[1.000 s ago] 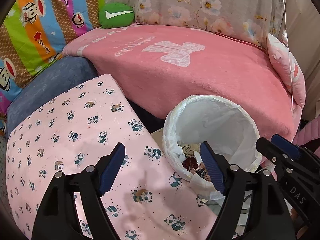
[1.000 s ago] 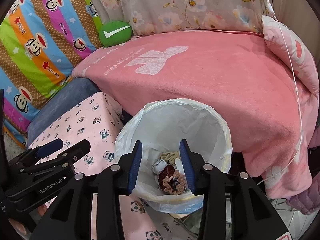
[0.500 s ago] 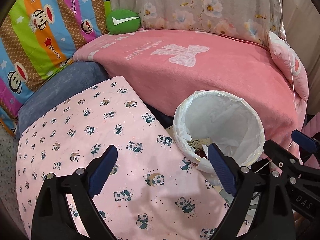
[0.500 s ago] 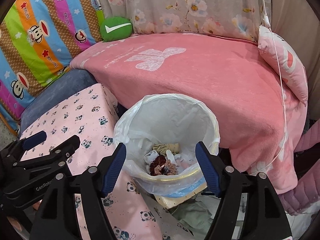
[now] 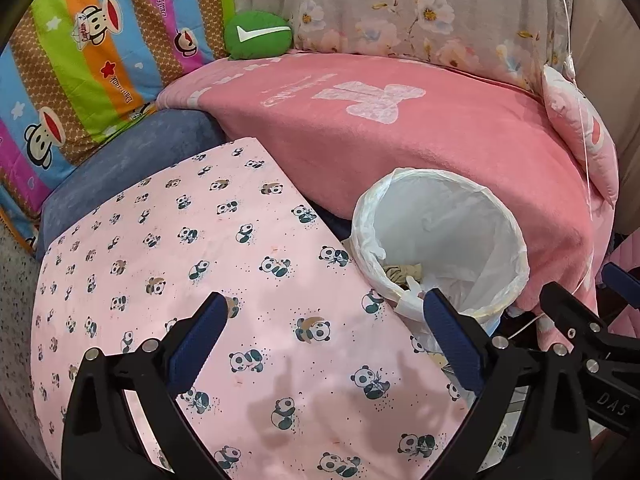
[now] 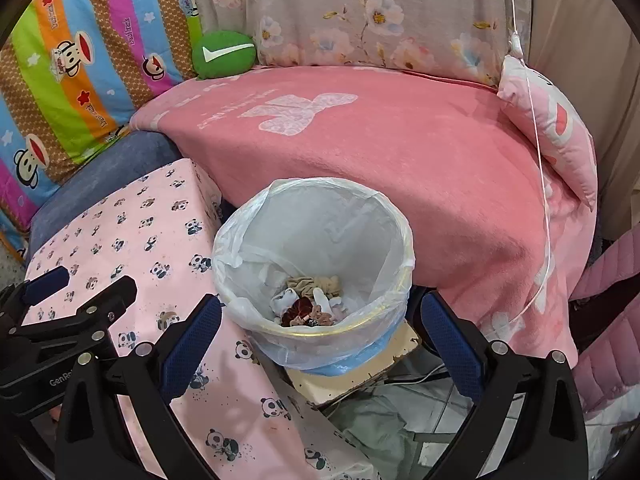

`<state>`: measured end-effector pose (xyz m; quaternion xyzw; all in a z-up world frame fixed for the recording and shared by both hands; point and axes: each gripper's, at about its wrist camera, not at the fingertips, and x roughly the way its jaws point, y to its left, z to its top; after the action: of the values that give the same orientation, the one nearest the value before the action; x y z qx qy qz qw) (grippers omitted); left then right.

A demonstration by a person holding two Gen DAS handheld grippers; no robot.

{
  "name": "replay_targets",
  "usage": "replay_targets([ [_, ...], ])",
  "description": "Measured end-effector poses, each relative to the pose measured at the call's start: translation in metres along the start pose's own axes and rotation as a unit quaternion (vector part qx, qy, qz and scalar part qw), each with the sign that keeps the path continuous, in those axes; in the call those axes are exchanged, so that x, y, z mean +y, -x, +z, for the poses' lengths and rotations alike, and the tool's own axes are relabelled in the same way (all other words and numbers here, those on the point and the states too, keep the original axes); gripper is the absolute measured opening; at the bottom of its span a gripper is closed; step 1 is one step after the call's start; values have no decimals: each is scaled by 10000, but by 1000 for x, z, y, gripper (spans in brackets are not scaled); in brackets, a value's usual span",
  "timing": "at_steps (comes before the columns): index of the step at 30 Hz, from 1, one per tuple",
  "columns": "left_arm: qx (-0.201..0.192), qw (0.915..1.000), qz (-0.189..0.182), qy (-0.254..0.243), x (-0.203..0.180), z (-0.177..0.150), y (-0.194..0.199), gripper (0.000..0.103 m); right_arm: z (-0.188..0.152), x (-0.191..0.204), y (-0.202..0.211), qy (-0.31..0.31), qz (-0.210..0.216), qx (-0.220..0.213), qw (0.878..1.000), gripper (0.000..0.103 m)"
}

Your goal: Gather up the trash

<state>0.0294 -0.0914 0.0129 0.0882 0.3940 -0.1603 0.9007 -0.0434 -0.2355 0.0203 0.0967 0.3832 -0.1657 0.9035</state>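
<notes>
- Left wrist view: my left gripper has drifted back from the bin over the last second; a second ago my right-hand finger overlapped the liner's rim, and now the bin sits further off, ahead and to the right.
- The jaws are opening and already stand wide, with nothing between them, only the panda-print cloth underneath. I hold and touch nothing.
- At the right edge I can see my other gripper's black frame, beside the bin.
- Right wrist view: my right gripper was narrow over the bin's mouth a second ago; now its jaws are opening to their widest, one finger either side of the near rim without touching it.
- Nothing hangs from these fingers. The trash, crumpled scraps in tan, white and dark red, lies at the bottom of the white liner.
- I judge this drop finished: both hands are free, so the next piece can be fetched.
</notes>
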Motion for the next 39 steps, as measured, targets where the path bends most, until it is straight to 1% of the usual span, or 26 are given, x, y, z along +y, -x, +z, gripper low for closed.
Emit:
replay_targets([
  [19,57,10000,9,33,-5,-7,3,95,-16,-3,0,83,-92,85,9999,99],
  [26,41,10000,49,54,-7,-9,5,95,-18,-6,-1,67,-110,100,9999,99],
  [39,88,10000,2,-20,-15,-11,4,95,-21,-15,-3,1,-177,145,9997,99],
])
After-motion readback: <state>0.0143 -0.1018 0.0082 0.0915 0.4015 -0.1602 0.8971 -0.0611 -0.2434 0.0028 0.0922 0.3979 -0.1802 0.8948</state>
